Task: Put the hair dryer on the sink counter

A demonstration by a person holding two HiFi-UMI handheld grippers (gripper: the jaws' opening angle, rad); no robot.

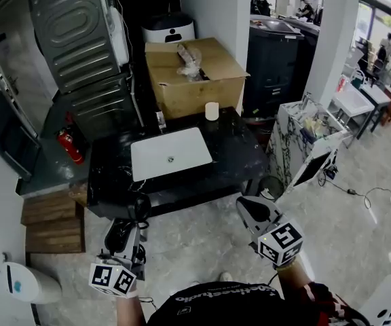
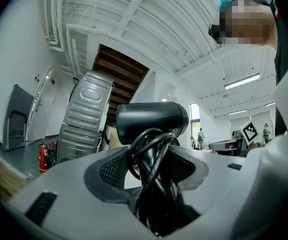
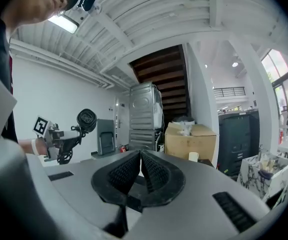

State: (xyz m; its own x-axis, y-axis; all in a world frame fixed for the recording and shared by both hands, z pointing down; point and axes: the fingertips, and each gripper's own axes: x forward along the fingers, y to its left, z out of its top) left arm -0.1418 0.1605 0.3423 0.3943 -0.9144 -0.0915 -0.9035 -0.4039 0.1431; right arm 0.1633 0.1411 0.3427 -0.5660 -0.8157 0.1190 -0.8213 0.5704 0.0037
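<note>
Wound cord (image 2: 153, 176) hides hair dryer (image 2: 151, 120) handle.

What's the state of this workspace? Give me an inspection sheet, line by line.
Surface: black counter with a white basin set in it.
Job's things: dryer held in the air, short of the counter.
Clutter: white cup near the counter's back edge; cardboard box behind it.
Grippers: left gripper clamped on the dryer's handle; right gripper shut, empty.
Cables: cord coiled round the dryer's handle; loose cable on the floor at right.
Surroundings: tilted metal appliance, fire extinguisher, people far off.
</note>
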